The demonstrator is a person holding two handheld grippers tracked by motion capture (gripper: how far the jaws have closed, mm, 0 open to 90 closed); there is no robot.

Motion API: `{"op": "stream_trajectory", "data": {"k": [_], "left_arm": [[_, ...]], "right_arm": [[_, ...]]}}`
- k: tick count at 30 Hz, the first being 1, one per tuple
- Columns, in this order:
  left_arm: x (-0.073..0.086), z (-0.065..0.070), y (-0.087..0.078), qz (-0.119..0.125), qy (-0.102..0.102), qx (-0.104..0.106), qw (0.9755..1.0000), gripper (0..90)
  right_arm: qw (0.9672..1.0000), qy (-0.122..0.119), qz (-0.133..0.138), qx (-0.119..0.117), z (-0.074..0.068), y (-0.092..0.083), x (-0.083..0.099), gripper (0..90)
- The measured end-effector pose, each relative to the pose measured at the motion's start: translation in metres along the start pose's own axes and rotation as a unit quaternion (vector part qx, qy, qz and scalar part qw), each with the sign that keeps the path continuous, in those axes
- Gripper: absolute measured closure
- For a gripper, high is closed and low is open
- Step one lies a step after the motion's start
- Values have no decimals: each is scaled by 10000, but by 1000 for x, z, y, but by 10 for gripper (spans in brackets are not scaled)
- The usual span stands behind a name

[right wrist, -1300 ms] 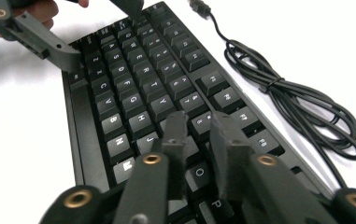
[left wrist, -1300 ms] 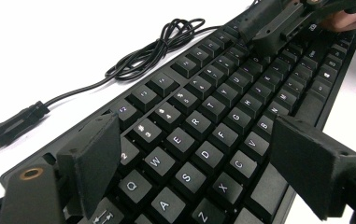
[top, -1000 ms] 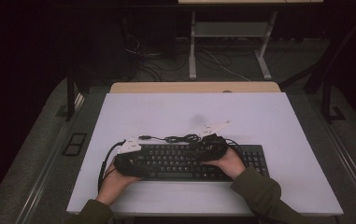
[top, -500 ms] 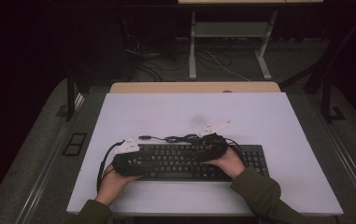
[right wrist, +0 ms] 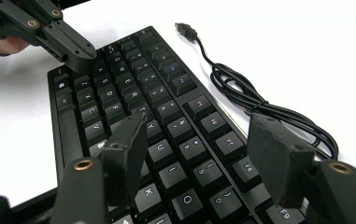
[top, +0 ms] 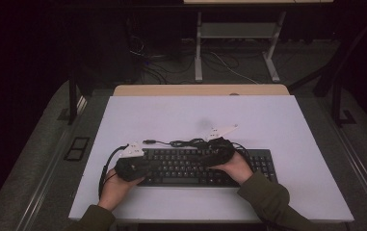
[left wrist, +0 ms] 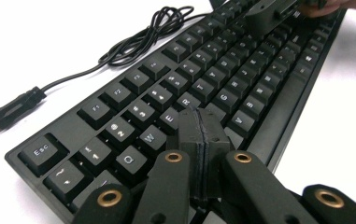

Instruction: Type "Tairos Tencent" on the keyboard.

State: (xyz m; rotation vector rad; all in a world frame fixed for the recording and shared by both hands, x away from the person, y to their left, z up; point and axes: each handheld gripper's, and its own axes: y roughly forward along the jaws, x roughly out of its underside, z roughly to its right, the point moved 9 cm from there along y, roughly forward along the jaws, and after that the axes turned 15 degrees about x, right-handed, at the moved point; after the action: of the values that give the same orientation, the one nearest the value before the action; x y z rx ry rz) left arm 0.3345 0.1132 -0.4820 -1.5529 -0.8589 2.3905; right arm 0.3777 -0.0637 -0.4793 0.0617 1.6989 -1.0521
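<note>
A person's left gripper [left wrist: 202, 140], jaws just closed together on nothing, hovered over the black keyboard [top: 195, 166] lying near the table's [top: 277, 125] front edge, apparently ready to press a key; the right gripper [right wrist: 203, 158] waited with jaws apart above the middle keys.

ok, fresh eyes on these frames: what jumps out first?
The black keyboard lying along the near edge of the white table, with both hands on it. The left claw is shut with nothing between its jaws, tips over the keys by E and R; the right claw hangs open above the number keys. Behind the keyboard its unplugged USB cable lies in a loose bundle.
</note>
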Motion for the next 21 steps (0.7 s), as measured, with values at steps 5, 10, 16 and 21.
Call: {"op": "stream_trajectory", "data": {"k": [5, 10, 16, 21], "left_arm": [[3, -3, 2, -46, -44, -13, 10000, 891], [4, -4, 6, -131, -33, -1, 9999, 891], [4, -4, 10, -175, -17, 6, 9998, 891], [4, -5, 12, -178, -24, 20, 9998, 891]], "right_arm": [[10000, 7, 12, 7, 0, 0, 0, 378], [10000, 8, -9, 12, 0, 0, 0, 378], [10000, 17, -10, 35, 0, 0, 0, 378], [10000, 9, -3, 46, 1, 0, 1, 378]]}}
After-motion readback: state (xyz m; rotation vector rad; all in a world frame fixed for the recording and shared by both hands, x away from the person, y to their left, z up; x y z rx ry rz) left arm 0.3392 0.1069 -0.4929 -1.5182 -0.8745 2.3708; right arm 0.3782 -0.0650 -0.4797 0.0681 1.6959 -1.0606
